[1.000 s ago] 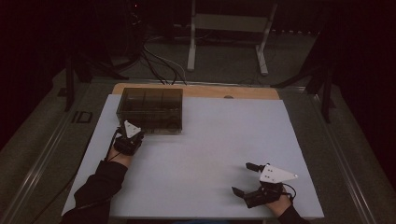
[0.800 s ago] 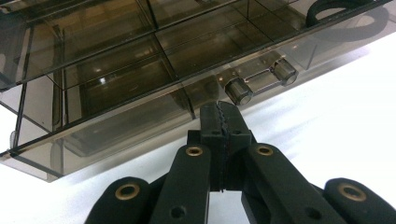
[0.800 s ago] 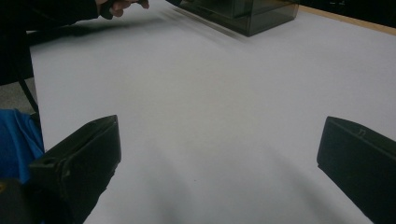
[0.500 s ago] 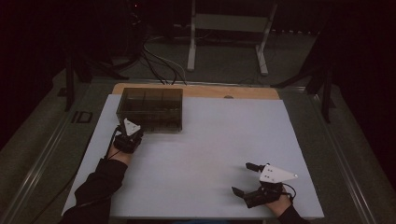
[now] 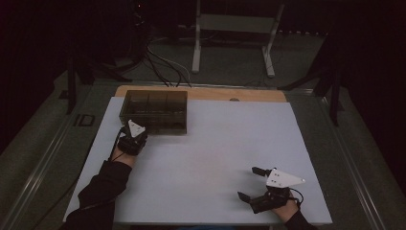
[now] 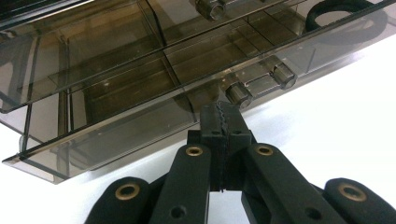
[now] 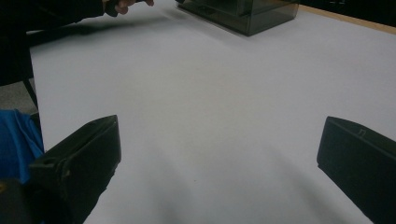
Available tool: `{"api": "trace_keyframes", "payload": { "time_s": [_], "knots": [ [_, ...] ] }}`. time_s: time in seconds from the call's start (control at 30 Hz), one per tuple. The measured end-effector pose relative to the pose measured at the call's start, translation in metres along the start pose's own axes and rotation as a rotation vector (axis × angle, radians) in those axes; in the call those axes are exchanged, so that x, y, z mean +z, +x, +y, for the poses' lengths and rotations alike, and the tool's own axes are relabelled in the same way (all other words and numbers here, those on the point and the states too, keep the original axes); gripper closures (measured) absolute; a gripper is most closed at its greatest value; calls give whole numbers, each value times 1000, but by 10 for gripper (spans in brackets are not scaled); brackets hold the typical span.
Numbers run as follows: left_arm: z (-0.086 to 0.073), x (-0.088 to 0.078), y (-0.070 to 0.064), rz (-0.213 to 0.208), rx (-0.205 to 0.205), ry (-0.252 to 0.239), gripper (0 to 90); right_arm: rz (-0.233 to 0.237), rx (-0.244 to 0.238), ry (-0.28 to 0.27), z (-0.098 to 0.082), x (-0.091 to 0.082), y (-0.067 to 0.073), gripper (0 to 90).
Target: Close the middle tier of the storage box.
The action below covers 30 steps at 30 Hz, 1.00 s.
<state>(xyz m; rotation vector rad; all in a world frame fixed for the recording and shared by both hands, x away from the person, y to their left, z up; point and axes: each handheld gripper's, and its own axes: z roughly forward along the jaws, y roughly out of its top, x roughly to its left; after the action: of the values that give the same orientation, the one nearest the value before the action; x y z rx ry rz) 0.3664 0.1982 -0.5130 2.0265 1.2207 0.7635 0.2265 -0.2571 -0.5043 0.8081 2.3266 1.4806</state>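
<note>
At the left of the white table [image 5: 210,153], the left gripper [image 5: 135,135] sits against the near wall of a smoky clear plastic organiser box [image 5: 155,112]. Its jaws are pressed fully together, tips right at a small round knob [image 6: 238,94] on the box's front edge; whether they pinch anything cannot be told. A black ring [image 6: 343,14] lies in one compartment. Far right, near the table's front edge, the right gripper [image 5: 252,184] rests with jaws spread wide, holding nothing.

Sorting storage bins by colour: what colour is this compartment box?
Smoky transparent brown box, clearest in the left gripper view.
</note>
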Motion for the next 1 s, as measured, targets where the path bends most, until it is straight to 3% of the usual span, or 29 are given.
{"api": "trace_keyframes", "payload": {
  "time_s": [1.0],
  "knots": [
    [11,15,6,13,2,7,900,1,1,3,0,0,0,0]
  ]
}}
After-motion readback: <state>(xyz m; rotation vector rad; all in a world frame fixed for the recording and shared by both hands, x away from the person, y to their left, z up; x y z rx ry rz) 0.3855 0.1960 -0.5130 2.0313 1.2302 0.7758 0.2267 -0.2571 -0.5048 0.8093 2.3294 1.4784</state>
